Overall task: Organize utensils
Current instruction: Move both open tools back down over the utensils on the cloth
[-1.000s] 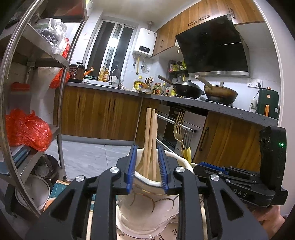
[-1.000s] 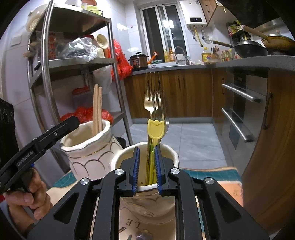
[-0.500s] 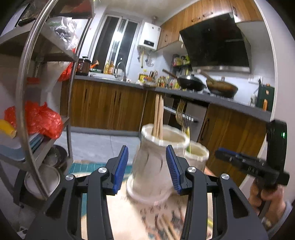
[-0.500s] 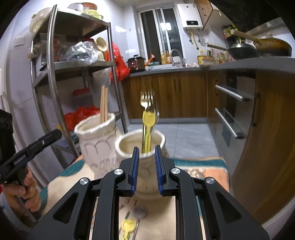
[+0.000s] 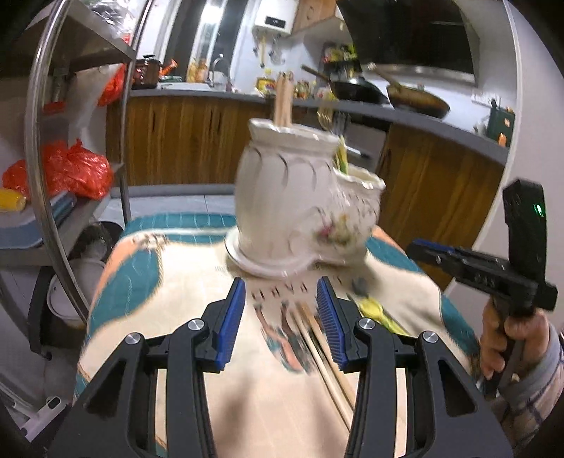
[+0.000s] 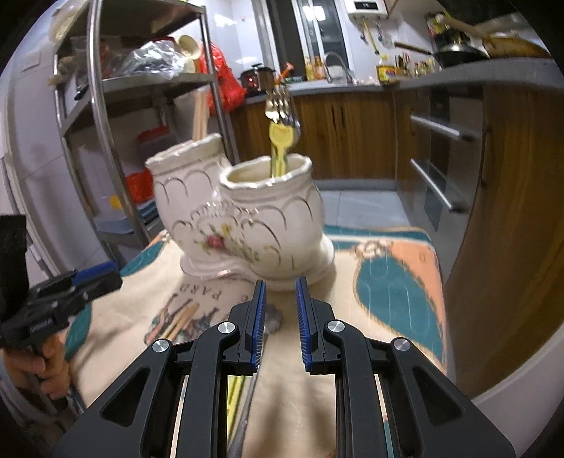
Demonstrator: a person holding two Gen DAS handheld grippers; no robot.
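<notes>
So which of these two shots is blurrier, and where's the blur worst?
Left wrist view is blurrier: the ceramic holder and the chopsticks on the cloth smear with motion, while the left tool stays crisp. Right wrist view is sharper, with only mild blur on the forks; fisheye bends the shelf rack in both.

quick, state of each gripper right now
left gripper: open, holding nothing, above the chopsticks
right gripper: open, holding nothing

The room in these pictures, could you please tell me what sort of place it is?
Most likely a home kitchen: woks sit on a stove counter, a sink tap stands by the window, and a wall-mounted water heater hangs above.
</notes>
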